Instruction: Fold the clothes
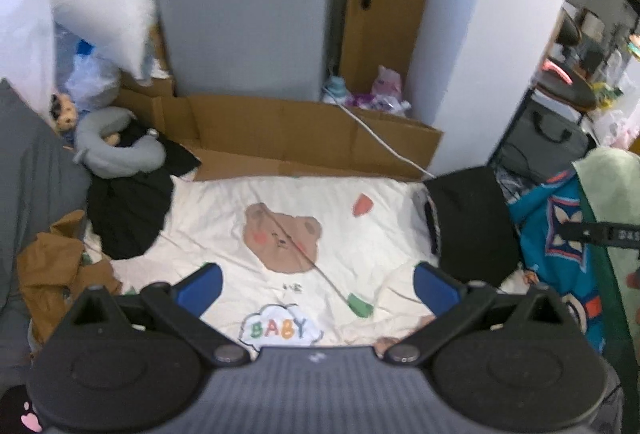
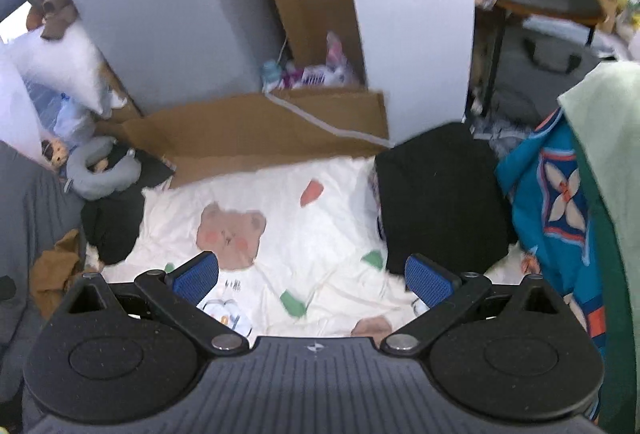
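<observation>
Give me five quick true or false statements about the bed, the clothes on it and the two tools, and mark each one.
1. Both the left tool and the right tool are open and hold nothing. True.
2. A neatly folded black garment lies at the right side of the bear-print sheet. True.
3. The sheet's cloud print reads MAMA. False: it reads BABY.
4. A crumpled black garment lies at the sheet's left edge. True.
5. The grey neck pillow rests on the folded garment. False: it lies at the far left, by the crumpled one.
</observation>
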The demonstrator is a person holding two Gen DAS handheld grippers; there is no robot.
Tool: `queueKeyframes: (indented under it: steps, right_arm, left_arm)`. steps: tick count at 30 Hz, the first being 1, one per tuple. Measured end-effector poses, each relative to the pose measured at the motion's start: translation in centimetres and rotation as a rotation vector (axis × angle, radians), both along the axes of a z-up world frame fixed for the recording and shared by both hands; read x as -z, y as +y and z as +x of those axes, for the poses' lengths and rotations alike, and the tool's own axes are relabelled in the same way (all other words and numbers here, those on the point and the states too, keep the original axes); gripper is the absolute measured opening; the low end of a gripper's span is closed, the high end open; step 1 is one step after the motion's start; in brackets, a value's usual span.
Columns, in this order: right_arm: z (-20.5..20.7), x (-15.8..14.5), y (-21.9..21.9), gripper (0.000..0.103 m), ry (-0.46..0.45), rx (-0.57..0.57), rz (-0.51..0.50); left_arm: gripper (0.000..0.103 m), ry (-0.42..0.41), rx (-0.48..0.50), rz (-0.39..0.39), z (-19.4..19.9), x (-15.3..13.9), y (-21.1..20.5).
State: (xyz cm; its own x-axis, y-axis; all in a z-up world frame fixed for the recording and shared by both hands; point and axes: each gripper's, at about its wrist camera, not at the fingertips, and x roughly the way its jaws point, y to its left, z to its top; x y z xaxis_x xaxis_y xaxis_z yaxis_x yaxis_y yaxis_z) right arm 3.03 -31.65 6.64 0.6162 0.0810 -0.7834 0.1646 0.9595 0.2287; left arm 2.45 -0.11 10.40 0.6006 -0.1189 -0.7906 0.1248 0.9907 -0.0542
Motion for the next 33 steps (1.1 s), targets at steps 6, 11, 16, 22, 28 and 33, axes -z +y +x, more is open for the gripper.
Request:
queueKeyframes:
  steps: [6, 11, 16, 22, 28, 33]
  right_arm:
    - [-2.3, -0.1, 1.8, 0.103, -0.04, 0.012, -0.025]
    - [-4.2, 0.1, 3.0, 0.103, -0.068, 0.035, -0.051]
    - [-5.8, 0.9, 4.2, 0.103, -0.091, 0.022, -0.076]
    - [-6.8, 2.5, 5.4, 0.103, -0.078, -0.013, -0.103]
    - [-8.3, 3.1, 6.2, 0.103, -0.081, -0.001, -0.098]
    - [-9.3, 3.0, 7.2, 0.103, -0.101, 0.0, -0.117]
  left_arm:
    - [0.103, -0.029, -0.066, 0.022, -1.6, 1.4, 2.8]
    - [0.103, -0.056, -0.056, 0.06, -3.0, 2.2, 3.2]
    - [0.103, -0.066, -0.076, 0.024, -3.9, 3.2, 4.2]
    - [0.103, -0.062, -0.125, -0.008, -4.4, 5.0, 5.4]
    - [0.103, -0.026, -0.151, 0.0, -5.4, 7.1, 5.7]
    - [0.102, -0.049, -0.153, 0.003, -6.0, 7.1, 6.4]
